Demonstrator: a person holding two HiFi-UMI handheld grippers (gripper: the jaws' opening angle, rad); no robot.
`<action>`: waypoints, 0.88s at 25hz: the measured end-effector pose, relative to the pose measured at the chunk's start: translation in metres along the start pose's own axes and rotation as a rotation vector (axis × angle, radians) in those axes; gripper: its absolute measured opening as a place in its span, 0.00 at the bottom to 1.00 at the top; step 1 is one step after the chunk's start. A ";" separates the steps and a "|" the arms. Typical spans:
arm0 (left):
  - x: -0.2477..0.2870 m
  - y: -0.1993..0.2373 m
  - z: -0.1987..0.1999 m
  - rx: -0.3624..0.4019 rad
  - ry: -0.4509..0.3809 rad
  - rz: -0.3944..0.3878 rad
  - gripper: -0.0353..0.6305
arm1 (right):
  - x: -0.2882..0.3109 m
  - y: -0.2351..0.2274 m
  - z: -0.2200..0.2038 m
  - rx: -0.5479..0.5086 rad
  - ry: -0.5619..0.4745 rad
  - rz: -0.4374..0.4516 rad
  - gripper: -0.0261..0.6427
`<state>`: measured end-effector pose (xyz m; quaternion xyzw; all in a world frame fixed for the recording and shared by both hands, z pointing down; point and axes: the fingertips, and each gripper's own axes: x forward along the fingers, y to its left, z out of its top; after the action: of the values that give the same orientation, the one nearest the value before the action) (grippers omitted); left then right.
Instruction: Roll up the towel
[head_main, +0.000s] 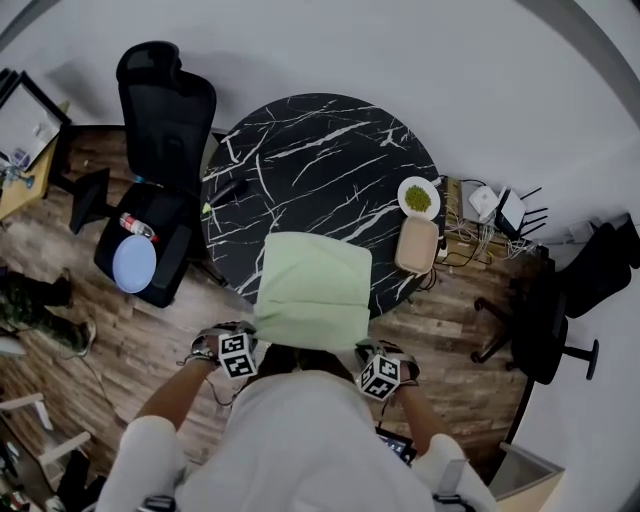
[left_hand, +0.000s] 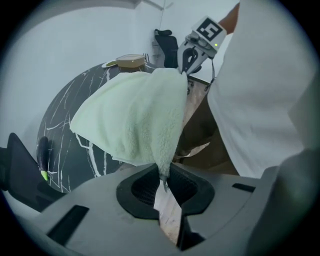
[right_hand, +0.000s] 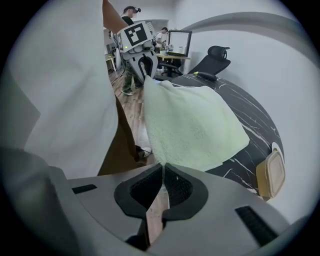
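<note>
A pale green towel (head_main: 313, 288) lies on the near part of a round black marble table (head_main: 320, 160), and its near edge is lifted off the rim toward me. My left gripper (head_main: 260, 344) is shut on the near left corner. In the left gripper view that corner is pinched between the dark pads (left_hand: 145, 187), with the towel (left_hand: 132, 115) stretching away. My right gripper (head_main: 363, 350) is shut on the near right corner, which the right gripper view shows as the thin edge of the towel (right_hand: 192, 122) pinched at its jaws (right_hand: 162, 174). Each gripper shows in the other's view, the right gripper (left_hand: 186, 62) and the left gripper (right_hand: 145, 67).
A white plate of green bits (head_main: 418, 198) and a beige lidded box (head_main: 417, 245) sit at the table's right rim. A dark pen-like thing (head_main: 225, 192) lies at its left rim. A black office chair (head_main: 160, 120) holding a blue disc (head_main: 134, 262) stands left, and another chair (head_main: 545, 320) right.
</note>
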<state>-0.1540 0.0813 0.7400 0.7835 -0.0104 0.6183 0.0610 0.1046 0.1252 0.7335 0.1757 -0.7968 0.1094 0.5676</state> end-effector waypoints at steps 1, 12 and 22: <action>-0.001 -0.006 -0.002 0.003 0.001 -0.015 0.11 | -0.002 0.004 0.000 0.004 -0.002 0.009 0.05; -0.024 0.007 0.004 -0.027 -0.004 -0.056 0.11 | -0.033 -0.018 0.024 0.124 -0.075 0.049 0.05; -0.061 0.131 0.040 -0.081 -0.053 0.030 0.12 | -0.059 -0.145 0.072 0.260 -0.209 -0.062 0.05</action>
<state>-0.1418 -0.0566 0.6822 0.7963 -0.0489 0.5972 0.0832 0.1185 -0.0250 0.6506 0.2825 -0.8250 0.1754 0.4570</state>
